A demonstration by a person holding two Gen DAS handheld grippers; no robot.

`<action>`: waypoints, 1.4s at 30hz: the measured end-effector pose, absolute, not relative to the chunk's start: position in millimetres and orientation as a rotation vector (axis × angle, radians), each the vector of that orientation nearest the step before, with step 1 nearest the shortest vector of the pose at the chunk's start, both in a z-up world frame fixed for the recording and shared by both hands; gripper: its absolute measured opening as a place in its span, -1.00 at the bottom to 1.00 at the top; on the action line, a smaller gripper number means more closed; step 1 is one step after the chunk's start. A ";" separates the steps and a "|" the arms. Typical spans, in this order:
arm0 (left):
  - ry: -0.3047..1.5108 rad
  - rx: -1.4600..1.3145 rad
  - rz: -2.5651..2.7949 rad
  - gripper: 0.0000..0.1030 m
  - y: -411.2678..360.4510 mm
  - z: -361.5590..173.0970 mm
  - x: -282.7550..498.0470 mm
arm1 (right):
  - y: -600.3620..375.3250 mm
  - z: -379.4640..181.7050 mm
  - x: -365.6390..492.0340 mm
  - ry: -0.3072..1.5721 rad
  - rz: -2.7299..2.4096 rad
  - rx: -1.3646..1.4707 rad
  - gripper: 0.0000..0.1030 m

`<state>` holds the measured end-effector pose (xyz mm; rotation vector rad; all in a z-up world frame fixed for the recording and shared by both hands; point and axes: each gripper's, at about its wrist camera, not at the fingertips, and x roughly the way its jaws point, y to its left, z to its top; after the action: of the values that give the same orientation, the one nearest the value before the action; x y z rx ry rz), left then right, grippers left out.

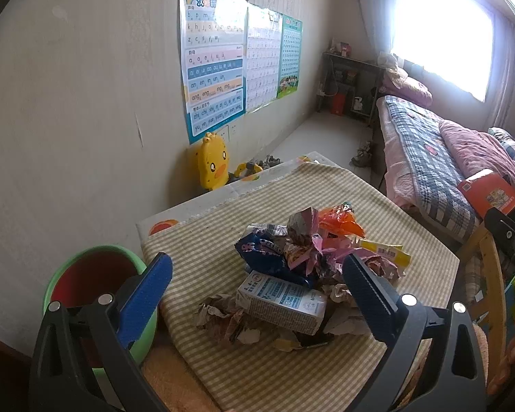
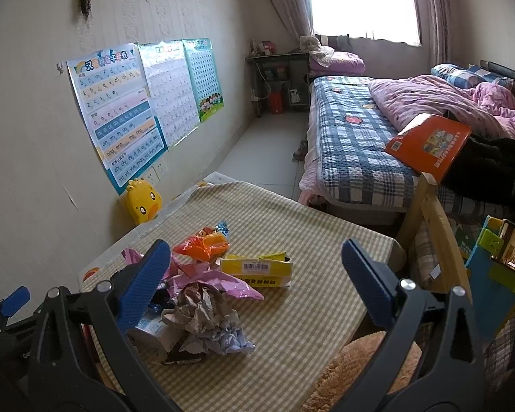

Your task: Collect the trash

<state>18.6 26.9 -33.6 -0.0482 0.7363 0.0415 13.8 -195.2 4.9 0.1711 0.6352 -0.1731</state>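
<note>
With both our left gripper (image 1: 257, 267) and right gripper (image 2: 255, 267) spread apart and empty, we could nudge the loose wrappers (image 1: 312, 240) off the table (image 1: 412, 233) when reaching for the milk carton (image 1: 281, 300), missing the bin (image 1: 96, 274).

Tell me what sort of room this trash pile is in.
Most likely a bedroom at home that a child uses: a bed with a checked quilt stands by the window, alphabet posters hang on the wall, and a yellow duck toy sits beside the table.
</note>
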 end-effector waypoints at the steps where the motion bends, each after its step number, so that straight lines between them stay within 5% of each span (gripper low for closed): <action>1: 0.737 -0.048 0.041 0.84 26.9 -33.6 18.7 | -195.7 5.3 13.9 0.636 -0.173 0.171 0.91; 31: 0.767 -0.020 0.039 0.84 33.9 -43.4 21.9 | -196.4 -2.7 18.7 0.674 -0.172 0.173 0.91; 42: 0.991 -0.124 -0.080 0.80 61.0 -105.7 28.9 | -205.6 -24.7 21.2 0.747 -0.181 0.176 0.91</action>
<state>28.9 61.0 -105.7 -0.1239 0.9908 -0.0795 21.2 -205.6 -24.7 0.1755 0.7469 -0.1805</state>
